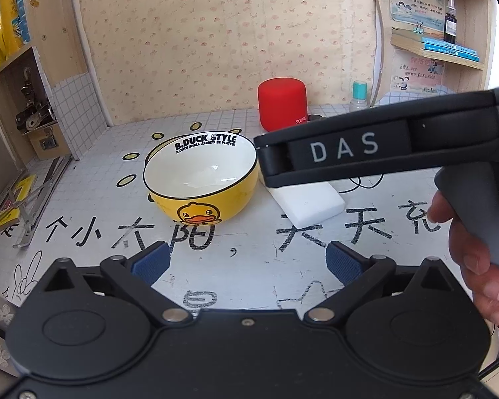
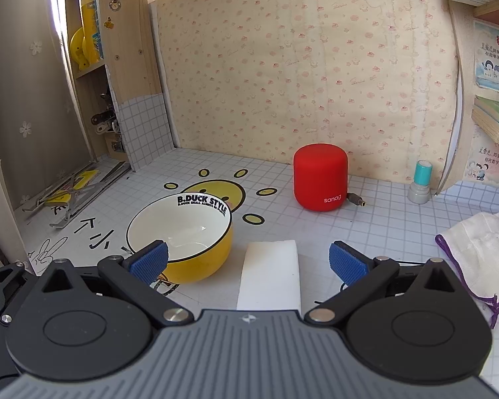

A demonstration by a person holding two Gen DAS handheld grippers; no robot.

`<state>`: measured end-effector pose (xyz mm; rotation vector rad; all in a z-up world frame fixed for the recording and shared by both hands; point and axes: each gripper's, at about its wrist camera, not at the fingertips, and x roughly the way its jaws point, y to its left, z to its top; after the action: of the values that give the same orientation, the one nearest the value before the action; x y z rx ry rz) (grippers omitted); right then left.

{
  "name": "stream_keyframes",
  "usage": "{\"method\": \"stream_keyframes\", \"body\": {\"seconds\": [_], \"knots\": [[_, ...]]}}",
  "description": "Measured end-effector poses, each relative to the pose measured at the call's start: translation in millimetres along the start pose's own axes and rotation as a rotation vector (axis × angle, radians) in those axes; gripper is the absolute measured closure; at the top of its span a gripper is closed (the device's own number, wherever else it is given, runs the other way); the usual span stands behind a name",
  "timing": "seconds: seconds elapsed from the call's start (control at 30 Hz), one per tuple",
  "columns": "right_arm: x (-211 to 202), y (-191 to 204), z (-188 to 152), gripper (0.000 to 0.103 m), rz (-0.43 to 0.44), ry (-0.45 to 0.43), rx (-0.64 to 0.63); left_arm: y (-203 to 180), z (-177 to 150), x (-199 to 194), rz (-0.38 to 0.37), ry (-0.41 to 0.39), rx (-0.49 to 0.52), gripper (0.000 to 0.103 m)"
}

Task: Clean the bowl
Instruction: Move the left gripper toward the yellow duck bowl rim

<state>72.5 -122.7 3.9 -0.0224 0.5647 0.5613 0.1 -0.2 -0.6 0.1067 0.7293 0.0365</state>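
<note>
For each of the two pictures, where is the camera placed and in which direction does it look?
Left wrist: on the left gripper, facing the yellow bowl and back wall; the right gripper's body and the person's hand show.
Right wrist: on the right gripper, open over the white sponge.
Shared: bowl, sponge, red speaker.

A red speaker (image 2: 320, 177) is standing well ahead of the right tongs, its plug (image 2: 356, 199) lying just to its right. A teal-capped bottle (image 2: 421, 182) is sitting farther right by the wall. A purple-edged cloth (image 2: 475, 249) is lying right of those tongs.
</note>
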Motion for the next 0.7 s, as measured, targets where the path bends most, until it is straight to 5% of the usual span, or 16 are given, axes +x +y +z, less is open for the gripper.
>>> {"method": "stream_keyframes", "body": {"seconds": [0.53,0.7], "knots": [[5.1,-0.4,-1.8,0.0,-0.004,0.006,0.016,-2.4,-2.6,3.1,0.013,-0.004,0.021,0.0],[5.8,-0.3,-3.6,0.0,-0.014,0.013,0.015,5.6,-5.1,6.4,-0.036,0.006,-0.019,0.0]]}}
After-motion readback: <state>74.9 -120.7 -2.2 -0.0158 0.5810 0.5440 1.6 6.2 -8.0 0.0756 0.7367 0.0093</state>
